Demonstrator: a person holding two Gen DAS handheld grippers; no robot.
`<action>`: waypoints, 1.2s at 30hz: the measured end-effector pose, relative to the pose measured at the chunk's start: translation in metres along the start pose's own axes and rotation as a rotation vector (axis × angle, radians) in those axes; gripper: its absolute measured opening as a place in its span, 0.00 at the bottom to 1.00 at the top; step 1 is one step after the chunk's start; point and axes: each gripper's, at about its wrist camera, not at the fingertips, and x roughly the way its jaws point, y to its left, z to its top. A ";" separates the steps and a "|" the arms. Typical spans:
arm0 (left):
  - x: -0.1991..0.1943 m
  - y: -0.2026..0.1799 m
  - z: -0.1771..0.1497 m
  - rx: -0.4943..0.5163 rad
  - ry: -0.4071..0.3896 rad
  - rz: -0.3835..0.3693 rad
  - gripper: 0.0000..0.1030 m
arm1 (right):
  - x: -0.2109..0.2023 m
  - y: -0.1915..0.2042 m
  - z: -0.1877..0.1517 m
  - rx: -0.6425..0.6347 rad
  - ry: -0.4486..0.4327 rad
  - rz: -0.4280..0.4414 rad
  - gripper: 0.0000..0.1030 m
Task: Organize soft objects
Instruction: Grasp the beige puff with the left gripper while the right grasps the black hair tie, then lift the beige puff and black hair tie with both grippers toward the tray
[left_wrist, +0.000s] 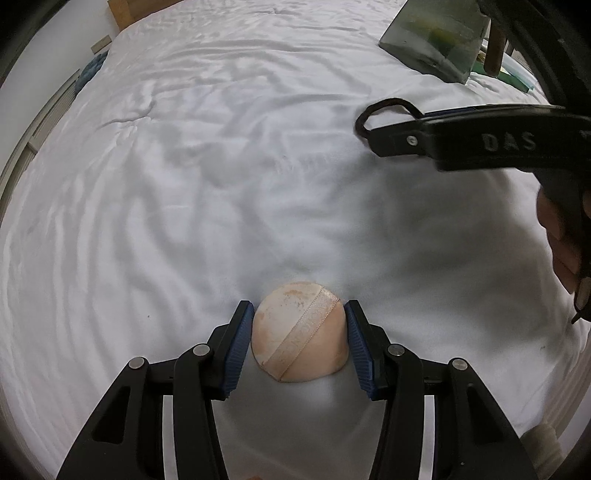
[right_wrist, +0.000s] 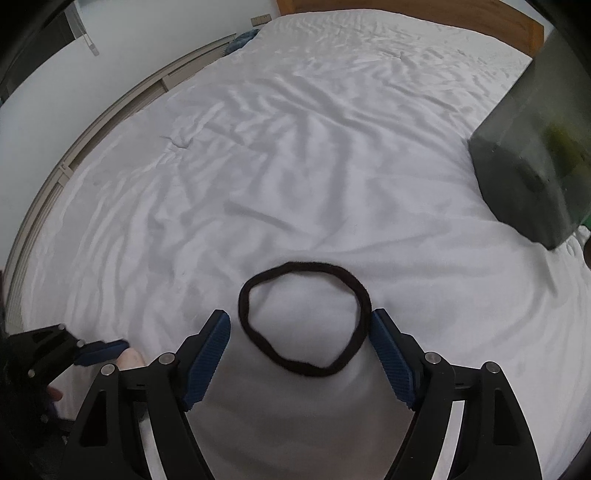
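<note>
The left gripper (left_wrist: 300, 339) stands part open around a beige powder puff (left_wrist: 300, 338) lying on the white sheet (left_wrist: 184, 184), its blue pads just at the puff's sides, and I judge it not yet squeezed. The right gripper (right_wrist: 300, 354) is spread wide over a black hair tie (right_wrist: 304, 319), right pad touching the loop, holding nothing. Closing now could pinch the soft sheet along with either item, or flatten the tie so it slips free. The bed is rumpled, with a wooden frame (right_wrist: 406, 7) behind and a dark translucent box (right_wrist: 532, 162) at its right edge
</note>
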 end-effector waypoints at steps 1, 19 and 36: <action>-0.001 0.001 -0.001 -0.004 -0.001 0.000 0.43 | 0.003 0.000 0.002 0.001 0.003 -0.001 0.76; 0.010 -0.004 0.015 -0.025 0.006 0.008 0.43 | 0.009 -0.018 -0.003 0.072 -0.007 -0.009 0.09; 0.012 -0.011 0.026 -0.071 0.018 0.023 0.07 | -0.023 -0.024 -0.023 0.017 -0.017 0.027 0.04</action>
